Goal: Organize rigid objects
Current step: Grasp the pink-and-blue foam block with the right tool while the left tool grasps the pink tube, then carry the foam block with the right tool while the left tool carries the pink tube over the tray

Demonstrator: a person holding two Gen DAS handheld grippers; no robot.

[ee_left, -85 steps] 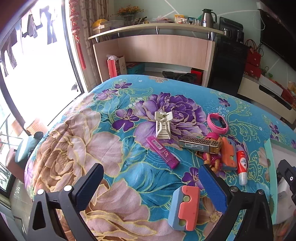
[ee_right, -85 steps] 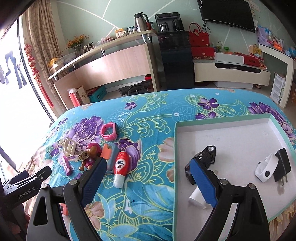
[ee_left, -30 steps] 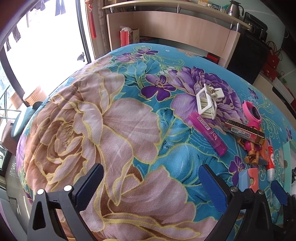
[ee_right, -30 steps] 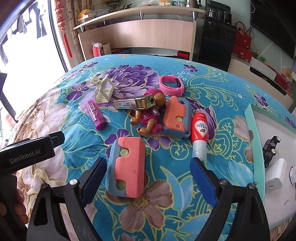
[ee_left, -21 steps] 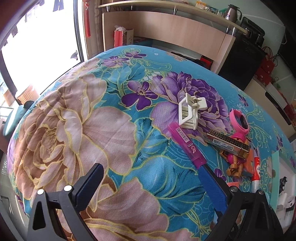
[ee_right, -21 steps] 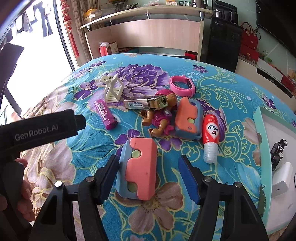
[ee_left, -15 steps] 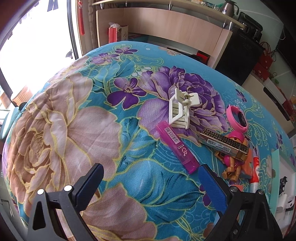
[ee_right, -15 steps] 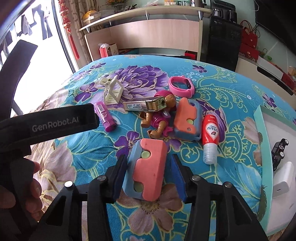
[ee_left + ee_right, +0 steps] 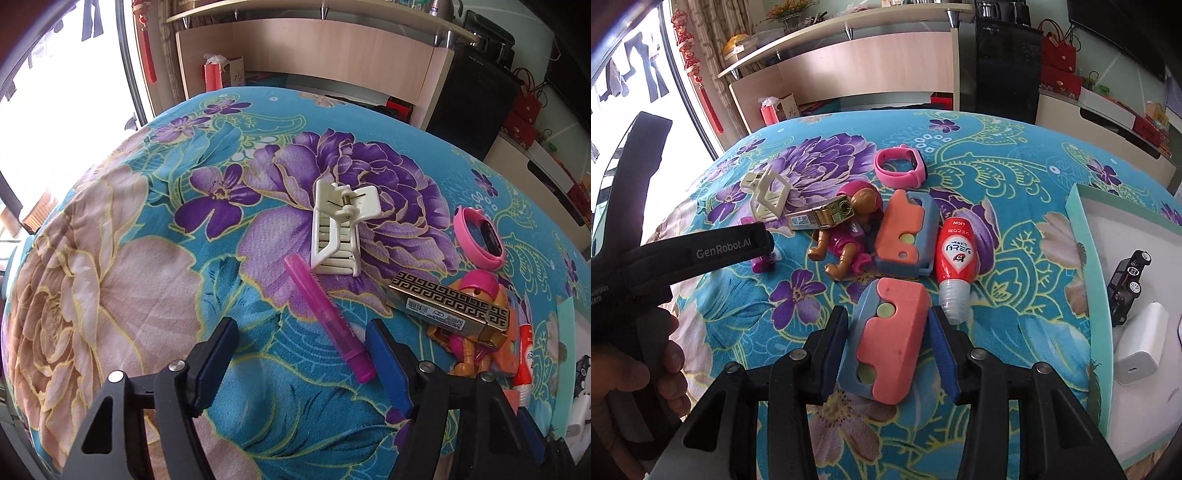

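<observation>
The bench (image 9: 1015, 258), draped in a blue cloth with big purple and beige flowers, carries everything. At its right edge lies a teal-rimmed tray (image 9: 1086, 258) holding a black toy car (image 9: 1128, 284) and a white charger block (image 9: 1141, 343). The right hand-held gripper (image 9: 888, 347) is clenched on a blue-and-salmon foam block (image 9: 886, 343), both pads pressing its long sides. Just beyond lies a second foam block (image 9: 905, 232), with a red-and-white tube (image 9: 955, 266) beside it on the right and a pink-helmeted toy figure (image 9: 849, 232) on the left. A gold patterned box (image 9: 447, 306) rests across the figure. Farther back are a cream hair claw clip (image 9: 341, 229) and a pink wristband (image 9: 478, 240). The left hand-held gripper (image 9: 301, 363) stands released; its jaws have just been closing, and the near end of a purple tube (image 9: 327, 317) lies just inside its right pad, not pinched. A hand (image 9: 635, 373) grips that tool's handle.
</observation>
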